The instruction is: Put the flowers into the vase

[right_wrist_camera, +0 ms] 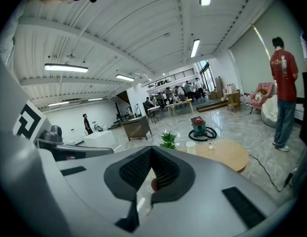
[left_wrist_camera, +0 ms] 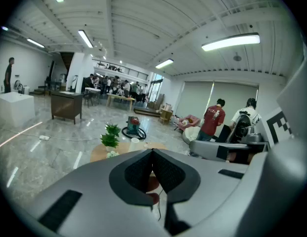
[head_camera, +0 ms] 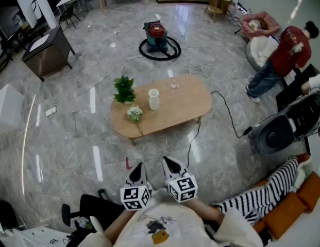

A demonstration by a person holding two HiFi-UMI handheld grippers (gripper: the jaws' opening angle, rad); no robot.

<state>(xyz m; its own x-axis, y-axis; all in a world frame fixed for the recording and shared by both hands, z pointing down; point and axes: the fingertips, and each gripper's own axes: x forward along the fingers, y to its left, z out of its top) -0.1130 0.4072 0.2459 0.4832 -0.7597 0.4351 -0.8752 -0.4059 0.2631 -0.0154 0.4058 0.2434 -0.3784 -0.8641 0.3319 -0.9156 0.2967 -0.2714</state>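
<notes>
An oval wooden table [head_camera: 185, 107] stands on a grey stone floor. At its left end, a green potted plant [head_camera: 124, 89] sits by the far edge. A bunch of white flowers [head_camera: 134, 113] lies flat at the near left edge, with its stems pointing toward that edge. The flowers are outside the white vase [head_camera: 153, 99], which stands upright just beside them, left of the tabletop's centre. A clear glass [head_camera: 173, 83] stands near the far edge, to the right of the vase. A red vacuum cleaner [head_camera: 157, 37] rests on the floor beyond the table's far edge.

In the foreground, well short of the near edge, the left gripper [head_camera: 137, 169] has its jaws pressed together on nothing. Close beside it, the right gripper [head_camera: 171, 163] also has its jaws closed tip to tip and is empty. A person in a red top [head_camera: 288, 53] stands at far right.
</notes>
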